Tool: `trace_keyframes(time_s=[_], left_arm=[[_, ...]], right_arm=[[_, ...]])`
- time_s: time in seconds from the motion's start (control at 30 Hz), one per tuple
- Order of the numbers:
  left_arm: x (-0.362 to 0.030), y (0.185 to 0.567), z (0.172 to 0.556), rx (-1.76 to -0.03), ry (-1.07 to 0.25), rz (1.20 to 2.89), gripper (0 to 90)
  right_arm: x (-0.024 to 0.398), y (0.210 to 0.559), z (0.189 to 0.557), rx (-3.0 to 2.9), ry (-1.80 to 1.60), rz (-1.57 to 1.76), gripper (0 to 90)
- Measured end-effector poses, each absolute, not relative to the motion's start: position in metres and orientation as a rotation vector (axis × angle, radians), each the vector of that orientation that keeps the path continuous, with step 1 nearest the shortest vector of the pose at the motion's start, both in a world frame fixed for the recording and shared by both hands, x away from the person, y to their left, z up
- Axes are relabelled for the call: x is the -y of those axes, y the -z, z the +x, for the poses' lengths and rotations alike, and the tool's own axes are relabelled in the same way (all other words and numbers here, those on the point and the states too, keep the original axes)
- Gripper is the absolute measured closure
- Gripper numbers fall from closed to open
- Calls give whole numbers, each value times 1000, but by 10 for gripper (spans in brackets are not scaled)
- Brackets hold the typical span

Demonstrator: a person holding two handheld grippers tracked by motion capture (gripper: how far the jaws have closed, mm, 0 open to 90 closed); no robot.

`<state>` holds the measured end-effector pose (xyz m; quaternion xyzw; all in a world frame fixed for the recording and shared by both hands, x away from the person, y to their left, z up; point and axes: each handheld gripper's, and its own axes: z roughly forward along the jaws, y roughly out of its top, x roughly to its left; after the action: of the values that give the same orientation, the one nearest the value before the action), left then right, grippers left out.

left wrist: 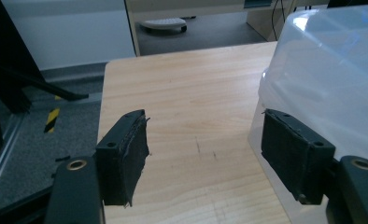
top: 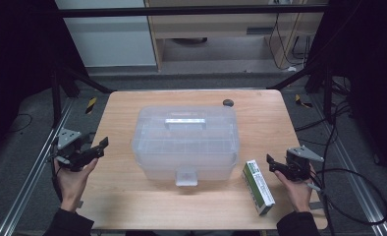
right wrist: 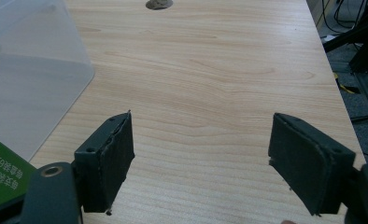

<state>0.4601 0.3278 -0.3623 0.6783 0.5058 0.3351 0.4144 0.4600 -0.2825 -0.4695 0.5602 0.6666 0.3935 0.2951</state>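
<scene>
Flanking the lidded plastic box (top: 185, 142), both grippers' jaws gape empty.

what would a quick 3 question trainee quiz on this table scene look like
1. True or false: the lid of the clear plastic storage box is off.
2. Which gripper is nearer the green and white carton? A) left gripper B) right gripper
3. Fill in: the small dark round thing lies on the table near its ____ edge, beyond the box.

Key
1. False: the lid sits on the box, its handle lying flat on top and a latch showing at the front.
2. B: the carton lies just beside the right gripper; both grippers are open and hold nothing.
3. Far.
</scene>
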Motion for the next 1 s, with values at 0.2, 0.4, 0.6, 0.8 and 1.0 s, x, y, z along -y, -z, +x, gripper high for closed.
trace_keyframes(time_s=[0.2,0.4,0.6,0.8,1.0], left_arm=[[-318,343,465,-1217,-874,1733,312],[-307,330,469,-1173,-890,1760,316],[-303,322,470,-1144,-905,1766,316],[-299,318,471,-1120,-907,1787,316],[-293,313,473,-1081,-903,1809,316]], right_arm=[[282,470,461,-1784,-1045,1491,216],[283,471,461,-1784,-1048,1493,210],[283,471,461,-1785,-1046,1484,205],[283,471,461,-1780,-1054,1483,198],[283,473,462,-1786,-1056,1488,189]])
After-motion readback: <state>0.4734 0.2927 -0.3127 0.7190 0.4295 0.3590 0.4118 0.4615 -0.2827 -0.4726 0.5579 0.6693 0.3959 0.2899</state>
